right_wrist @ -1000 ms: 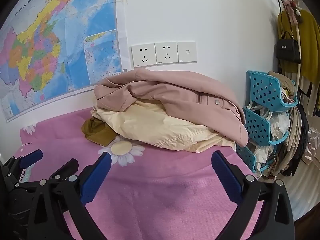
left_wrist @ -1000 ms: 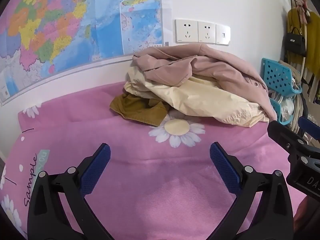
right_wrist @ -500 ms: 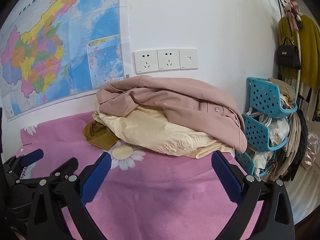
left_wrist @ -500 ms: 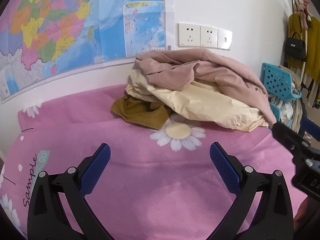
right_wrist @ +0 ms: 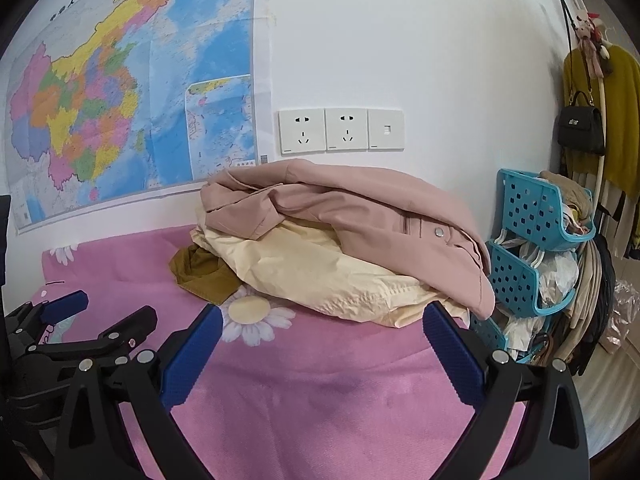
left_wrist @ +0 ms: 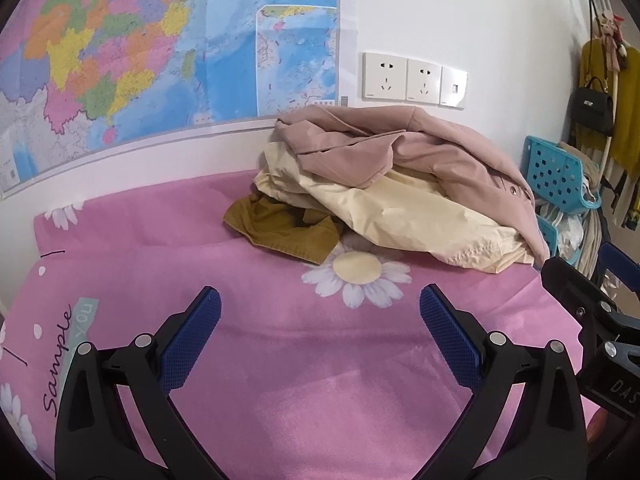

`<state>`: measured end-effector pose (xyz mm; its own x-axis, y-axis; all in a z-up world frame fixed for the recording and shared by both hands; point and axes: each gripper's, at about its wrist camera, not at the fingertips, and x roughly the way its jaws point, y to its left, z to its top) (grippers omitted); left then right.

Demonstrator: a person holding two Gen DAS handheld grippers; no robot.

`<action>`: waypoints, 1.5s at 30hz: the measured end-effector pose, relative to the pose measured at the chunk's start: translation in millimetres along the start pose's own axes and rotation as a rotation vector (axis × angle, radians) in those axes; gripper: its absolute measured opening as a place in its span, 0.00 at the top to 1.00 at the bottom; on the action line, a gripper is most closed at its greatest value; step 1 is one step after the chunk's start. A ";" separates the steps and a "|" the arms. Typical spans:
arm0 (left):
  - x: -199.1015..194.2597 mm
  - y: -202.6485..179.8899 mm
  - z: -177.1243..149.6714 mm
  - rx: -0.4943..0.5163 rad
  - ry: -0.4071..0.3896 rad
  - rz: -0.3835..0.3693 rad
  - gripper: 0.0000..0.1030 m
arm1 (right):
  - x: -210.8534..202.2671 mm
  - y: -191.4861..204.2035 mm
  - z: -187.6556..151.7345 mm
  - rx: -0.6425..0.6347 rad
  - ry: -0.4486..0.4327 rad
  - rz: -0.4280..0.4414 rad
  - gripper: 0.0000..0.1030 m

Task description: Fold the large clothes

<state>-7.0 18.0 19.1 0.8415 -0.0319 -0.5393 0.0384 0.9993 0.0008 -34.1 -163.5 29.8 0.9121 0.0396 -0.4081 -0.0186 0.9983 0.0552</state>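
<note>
Nothing looks folded yet: the pink jacket (right_wrist: 360,216) tops a crumpled heap against the wall below the sockets (right_wrist: 340,130), while the left gripper (left_wrist: 320,312) and right gripper (right_wrist: 322,330) gape empty short of it.

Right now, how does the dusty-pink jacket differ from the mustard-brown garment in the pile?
The dusty-pink jacket lies on top of the pile; the mustard-brown garment sits at the bottom, mostly buried. The pink one spreads wide and shows a snap button; only a small crumpled corner of the brown one shows. Both are unfolded on the pink bedspread.
</note>
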 end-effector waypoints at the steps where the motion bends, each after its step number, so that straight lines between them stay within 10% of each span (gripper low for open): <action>1: 0.0 0.6 0.2 -0.001 0.001 0.003 0.05 | -0.1 0.6 0.1 -0.001 0.000 0.000 0.05; 45: 4.8 6.5 11.6 -0.011 0.000 0.008 0.05 | 11.6 2.6 10.0 0.002 -0.001 0.025 0.05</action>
<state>3.5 24.0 26.3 0.8419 -0.0241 -0.5391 0.0261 0.9997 -0.0039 -19.5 -160.9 34.3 0.9119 0.0649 -0.4052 -0.0410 0.9969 0.0674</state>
